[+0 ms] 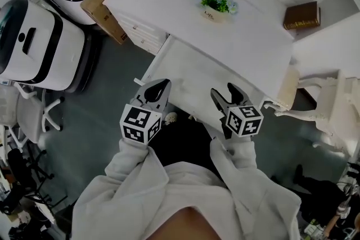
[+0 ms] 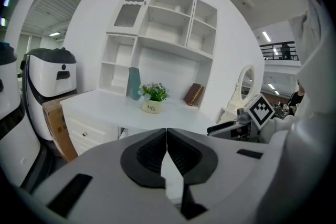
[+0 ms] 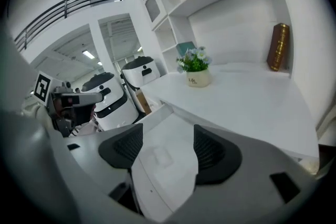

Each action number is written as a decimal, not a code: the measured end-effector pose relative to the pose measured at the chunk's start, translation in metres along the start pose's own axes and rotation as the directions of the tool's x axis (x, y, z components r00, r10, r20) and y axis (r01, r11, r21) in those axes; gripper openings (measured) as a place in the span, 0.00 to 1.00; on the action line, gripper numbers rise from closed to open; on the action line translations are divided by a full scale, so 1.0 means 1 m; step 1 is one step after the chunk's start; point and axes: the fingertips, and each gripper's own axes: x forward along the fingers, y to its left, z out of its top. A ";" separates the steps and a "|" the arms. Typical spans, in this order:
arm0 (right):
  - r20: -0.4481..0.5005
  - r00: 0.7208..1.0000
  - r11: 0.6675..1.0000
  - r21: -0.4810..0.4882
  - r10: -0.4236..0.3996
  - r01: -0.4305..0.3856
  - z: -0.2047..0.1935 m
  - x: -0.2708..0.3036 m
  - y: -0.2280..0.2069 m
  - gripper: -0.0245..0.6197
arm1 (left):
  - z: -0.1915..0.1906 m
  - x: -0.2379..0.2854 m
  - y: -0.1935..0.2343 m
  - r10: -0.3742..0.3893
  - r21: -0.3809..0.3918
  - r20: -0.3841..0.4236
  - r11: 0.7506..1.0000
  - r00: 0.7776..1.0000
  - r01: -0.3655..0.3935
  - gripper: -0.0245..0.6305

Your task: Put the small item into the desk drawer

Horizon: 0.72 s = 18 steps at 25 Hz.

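Note:
The white desk's drawer stands pulled out toward me. In the right gripper view a small flat white item lies on the drawer's bottom, seen between the jaws. My right gripper is open over the drawer's front right part and holds nothing. My left gripper hangs at the drawer's front left corner, its jaws shut together with nothing between them. The small item does not show in the head view.
On the desk top stand a flower pot and a brown book. A side drawer unit, a cardboard box and white machines are at the left. A white chair stands at the right.

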 end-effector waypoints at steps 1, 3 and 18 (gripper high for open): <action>0.024 1.000 1.000 -0.011 -0.016 0.016 0.007 -0.007 -0.001 0.53 | 0.003 0.003 -0.003 -0.014 0.004 0.003 1.000 1.000 0.014 0.07; 0.078 0.996 0.999 -0.023 -0.040 0.042 0.023 -0.023 -0.003 0.53 | 0.009 0.010 -0.009 -0.036 0.016 0.010 0.999 0.999 0.036 0.07; 0.466 0.852 0.968 0.053 -0.239 0.244 0.111 -0.104 -0.014 0.20 | 0.053 0.012 -0.018 -0.046 0.083 0.136 0.996 0.990 0.035 0.07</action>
